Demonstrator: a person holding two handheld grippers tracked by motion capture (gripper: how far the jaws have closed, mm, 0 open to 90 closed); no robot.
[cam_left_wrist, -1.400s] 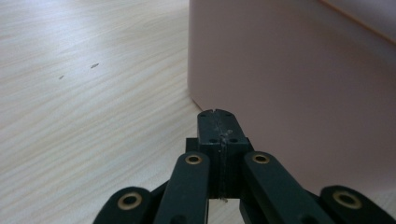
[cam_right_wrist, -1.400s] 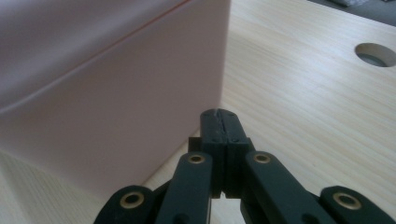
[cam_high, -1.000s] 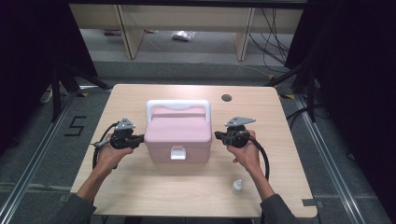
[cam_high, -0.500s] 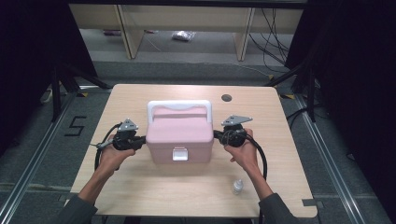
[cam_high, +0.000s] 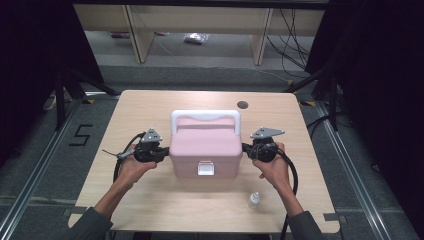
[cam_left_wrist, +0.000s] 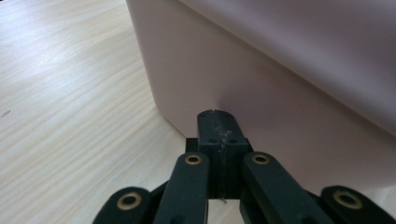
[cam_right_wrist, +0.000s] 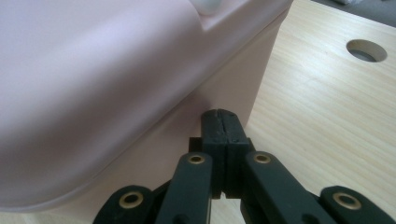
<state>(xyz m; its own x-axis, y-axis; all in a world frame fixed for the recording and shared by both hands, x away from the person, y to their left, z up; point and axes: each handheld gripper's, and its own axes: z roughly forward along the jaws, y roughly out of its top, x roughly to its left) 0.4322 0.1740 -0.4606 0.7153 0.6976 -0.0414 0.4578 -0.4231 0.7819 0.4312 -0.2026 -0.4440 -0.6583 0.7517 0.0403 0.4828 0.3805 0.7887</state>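
On the middle of the light wooden table (cam_high: 150, 210): pink plastic storage box (cam_high: 206, 147), lid on, white handle (cam_high: 205, 116) folded flat toward the far side, white latch (cam_high: 205, 168) on the near face, standing upright and square to the table edges

Against the box's left wall: left gripper (cam_high: 161, 154), carried in the left hand (cam_high: 131, 169), jaws pressed together with nothing between them, tips right at the pink wall low down near the front corner (contact looks likely, but a hair of a gap cannot be ruled out); seen close in the left gripper view as left gripper tips (cam_left_wrist: 218, 119) meeting the box wall (cam_left_wrist: 280, 107) just above the wood grain of the table (cam_left_wrist: 70, 116)

Against the box's right wall: right gripper (cam_high: 246, 148), carried in the right hand (cam_high: 272, 169), jaws likewise closed tight on nothing, tips up to the wall just under the lid's rim; in the right gripper view, closed tips (cam_right_wrist: 220, 116) at the pink side (cam_right_wrist: 93, 102), with bare table (cam_right_wrist: 327, 121) beyond and a round cable hole (cam_right_wrist: 366, 50) toward the far corner

Near the front right of the table, well apart from the box and just beside the right forearm: small clear bottle with a white cap (cam_high: 254, 200), upright

Trailing from each gripper back along the wrists: black cables
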